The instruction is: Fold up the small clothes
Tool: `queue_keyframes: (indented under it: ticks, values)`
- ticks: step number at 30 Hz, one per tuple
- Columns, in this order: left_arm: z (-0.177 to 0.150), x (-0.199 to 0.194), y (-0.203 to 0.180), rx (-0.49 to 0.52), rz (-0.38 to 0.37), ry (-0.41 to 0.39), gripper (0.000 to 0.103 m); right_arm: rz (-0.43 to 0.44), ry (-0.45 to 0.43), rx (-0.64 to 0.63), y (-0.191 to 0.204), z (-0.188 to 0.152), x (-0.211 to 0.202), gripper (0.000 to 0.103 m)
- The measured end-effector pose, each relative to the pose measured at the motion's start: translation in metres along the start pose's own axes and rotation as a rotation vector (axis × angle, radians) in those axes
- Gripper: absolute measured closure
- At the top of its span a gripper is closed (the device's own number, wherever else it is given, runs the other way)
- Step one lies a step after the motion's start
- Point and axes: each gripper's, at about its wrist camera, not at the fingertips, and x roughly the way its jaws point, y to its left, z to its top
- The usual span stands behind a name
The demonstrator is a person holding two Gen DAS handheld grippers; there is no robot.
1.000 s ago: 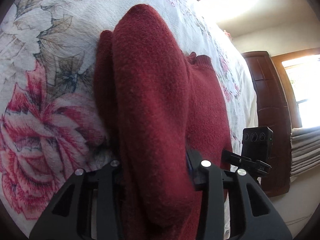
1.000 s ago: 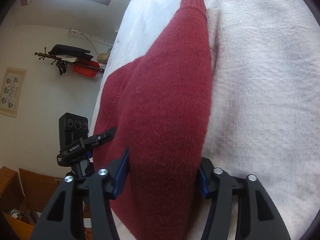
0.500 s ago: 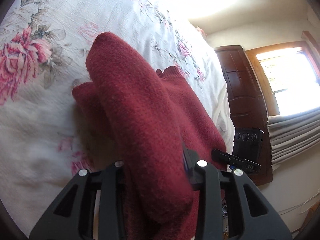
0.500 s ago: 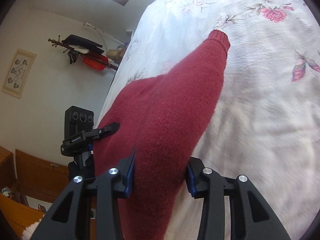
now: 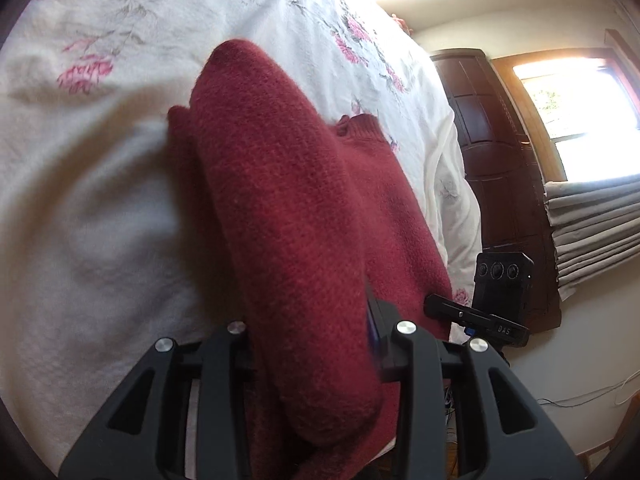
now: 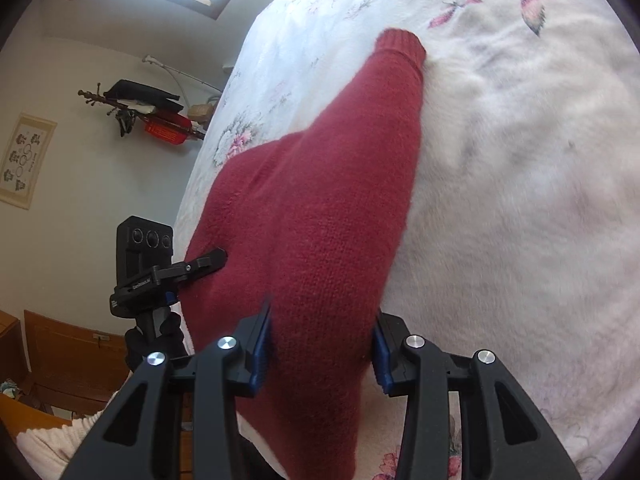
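sweater [image 5: 304,208]: deep red knit, plain
bedspread [image 5: 100,220]: white, pink flowers, grey-green leaves
left gripper [image 5: 312,344]: black frame, silver screws
right gripper [image 6: 322,344]: black, blue pads
wardrobe [image 5: 496,152]: dark brown wood

A fuzzy, matt red knit sweater [image 5: 296,208] lies on a soft quilted floral cloth bedspread [image 5: 100,208].

Two wrist fisheyes, close over the bed [image 5: 100,208]

Each looks forward along its tongs, sharing the red sweater [image 5: 296,216] and the opposite tongs' camera [image 6: 145,256].
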Motion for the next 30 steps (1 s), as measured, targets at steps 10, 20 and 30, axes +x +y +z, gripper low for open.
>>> queue_keyframes:
  ticks: [10,20,30]
  values:
    - [-0.007,0.008,0.026,-0.002,0.114,0.0,0.049,-0.047,-0.027,0.07,-0.029,-0.027,0.02,0.051]
    - [-0.055,-0.06,-0.025,0.105,0.253,-0.129,0.04,-0.025,-0.031,0.068,-0.018,-0.069,-0.011,0.038]
    - [-0.091,-0.035,-0.013,0.082,0.386,-0.07,0.045,-0.056,0.014,0.089,-0.023,-0.094,0.003,0.068]
